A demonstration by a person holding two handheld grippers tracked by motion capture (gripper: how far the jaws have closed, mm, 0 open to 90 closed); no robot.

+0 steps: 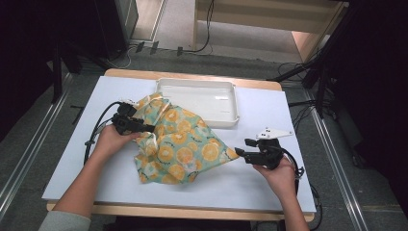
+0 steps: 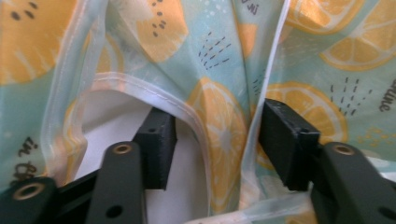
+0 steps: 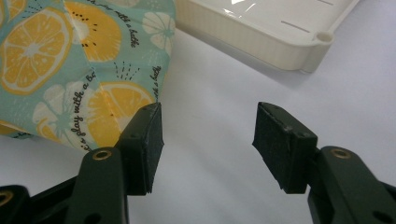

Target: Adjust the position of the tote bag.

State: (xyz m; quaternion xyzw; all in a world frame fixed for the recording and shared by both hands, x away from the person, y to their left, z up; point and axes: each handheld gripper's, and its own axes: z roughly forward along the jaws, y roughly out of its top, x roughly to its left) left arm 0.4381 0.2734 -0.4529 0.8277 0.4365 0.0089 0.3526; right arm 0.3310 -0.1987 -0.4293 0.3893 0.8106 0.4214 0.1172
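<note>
Left gripper (image 2: 215, 140) straddles a hemmed fold of the lemon-print cloth (image 1: 180, 144) with fingers (image 2: 156, 144) not yet pinching, while the right gripper (image 3: 208, 144), fingers spread on nothing, waits with the cloth's corner at its 10 o'clock.

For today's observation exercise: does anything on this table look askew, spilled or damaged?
Only the lemon-print cloth stands out: it lies crumpled in a heap beside the white tray, not flat. The tray sits upright; no spill or damage is visible.

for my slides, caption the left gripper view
Left gripper open around a hemmed fold of the orange-print cloth.
</note>
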